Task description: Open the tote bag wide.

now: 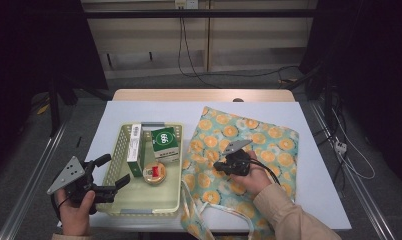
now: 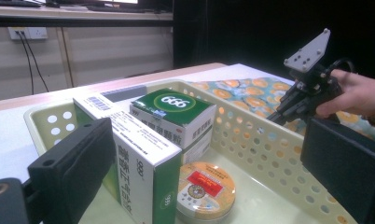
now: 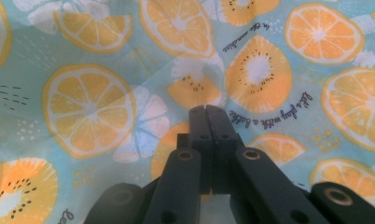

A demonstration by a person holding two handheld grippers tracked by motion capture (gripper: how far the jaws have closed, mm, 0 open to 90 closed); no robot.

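A pale yellow perforated basket point(image 1: 120, 150) holds a tall white-and-green box point(image 1: 135, 150), a green box marked 666 point(image 1: 165, 142) and a round orange tin point(image 1: 154, 173). My left gripper point(image 1: 115, 170) is open at the basket's near left corner, one jaw over its rim. In the left gripper view the jaws frame the tall box point(image 2: 139, 158) and the tin point(image 2: 205, 191). To the right lies a flat fruit-print cloth bag point(image 1: 269, 145). My right gripper point(image 1: 220, 165) is shut with its tips on the bag point(image 3: 92, 107), where faint creases meet them.
A white sheet point(image 1: 314, 165) covers most of the wooden table point(image 1: 204, 95). The bag's white straps point(image 1: 224, 212) trail toward the near edge. Metal rails run along both sides of the table. Cables lie on the floor at the back and right.
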